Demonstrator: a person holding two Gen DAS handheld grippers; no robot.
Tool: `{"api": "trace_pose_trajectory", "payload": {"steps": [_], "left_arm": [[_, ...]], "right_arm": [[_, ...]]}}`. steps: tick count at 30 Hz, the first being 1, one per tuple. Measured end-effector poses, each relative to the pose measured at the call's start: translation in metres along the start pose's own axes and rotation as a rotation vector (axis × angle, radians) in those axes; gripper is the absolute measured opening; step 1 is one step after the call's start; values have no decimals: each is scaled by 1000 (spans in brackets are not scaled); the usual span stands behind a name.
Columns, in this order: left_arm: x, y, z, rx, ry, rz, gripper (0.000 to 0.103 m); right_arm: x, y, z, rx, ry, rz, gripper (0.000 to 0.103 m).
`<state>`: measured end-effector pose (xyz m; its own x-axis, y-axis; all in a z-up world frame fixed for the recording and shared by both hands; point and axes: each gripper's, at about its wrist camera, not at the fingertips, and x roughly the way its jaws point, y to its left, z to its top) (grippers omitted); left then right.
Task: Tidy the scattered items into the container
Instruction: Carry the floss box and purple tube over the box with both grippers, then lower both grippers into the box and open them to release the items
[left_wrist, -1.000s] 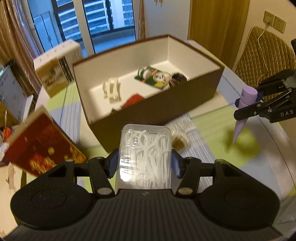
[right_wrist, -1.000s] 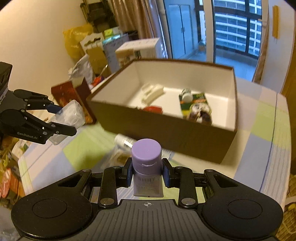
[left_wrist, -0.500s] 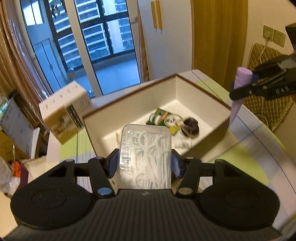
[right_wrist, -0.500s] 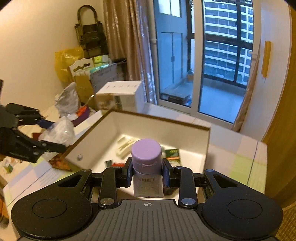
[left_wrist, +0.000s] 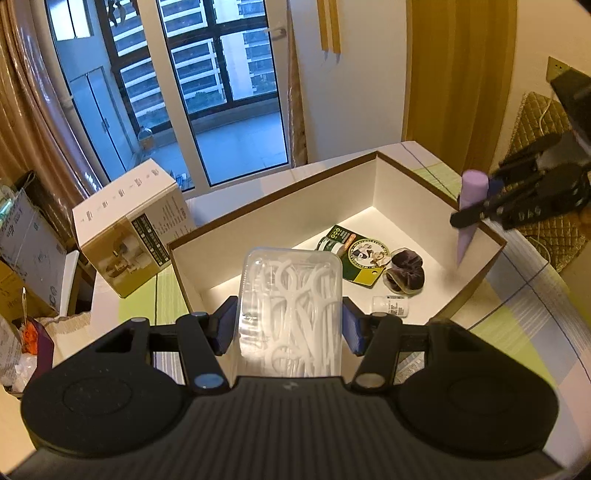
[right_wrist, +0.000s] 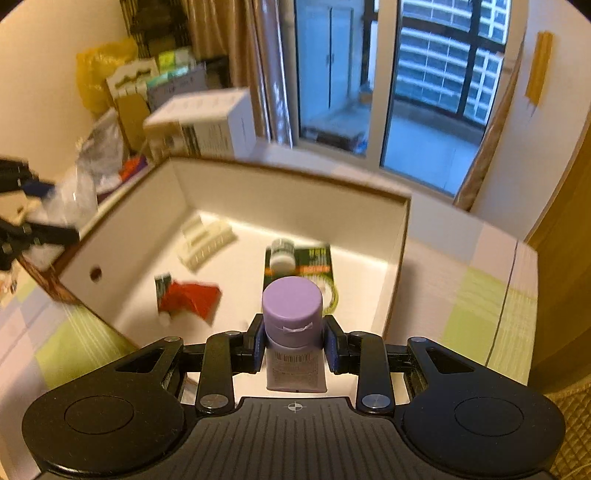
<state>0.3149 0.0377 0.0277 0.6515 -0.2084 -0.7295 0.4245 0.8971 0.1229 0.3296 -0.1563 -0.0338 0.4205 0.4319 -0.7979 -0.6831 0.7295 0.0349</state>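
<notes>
Now both hands are at the carrying step, each loaded and arriving over the container. Nearest, the left gripper is clamped on a clear case of floss picks, its blue pads pressed to the case's sides, held above the near left end of the brown box. The right gripper is clenched on a purple tube, cap forward, hanging over the box's white floor beside the right wall.

Further in, the box already holds a red packet, a white ribbed piece, a green card with a small jar on it, a dark scrunchie and a little bottle. Beyond stands a white carton by the window.

The next move, I'd judge, calls for lowering each item toward a bare patch of floor and only then letting the fingers part — dropping from this height risks a bounce.

A second ago both grippers were short of the box, over the checked cloth; they have since swung in above it, grips unchanged.
</notes>
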Motion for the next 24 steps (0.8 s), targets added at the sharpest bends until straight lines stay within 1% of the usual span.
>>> {"api": "trace_pose_trajectory", "payload": {"steps": [5, 9, 17, 24], "left_arm": [[10, 3, -1, -6, 13, -8, 52], [15, 4, -3, -10, 20, -11, 52], [22, 6, -6, -16, 35, -16, 52], [25, 6, -8, -19, 42, -20, 52]], "right_arm": [[20, 3, -6, -18, 86, -33, 34], [31, 4, -8, -12, 133, -50, 34], [43, 5, -10, 3, 184, -71, 34], [46, 6, -10, -4, 205, -97, 35]]}}
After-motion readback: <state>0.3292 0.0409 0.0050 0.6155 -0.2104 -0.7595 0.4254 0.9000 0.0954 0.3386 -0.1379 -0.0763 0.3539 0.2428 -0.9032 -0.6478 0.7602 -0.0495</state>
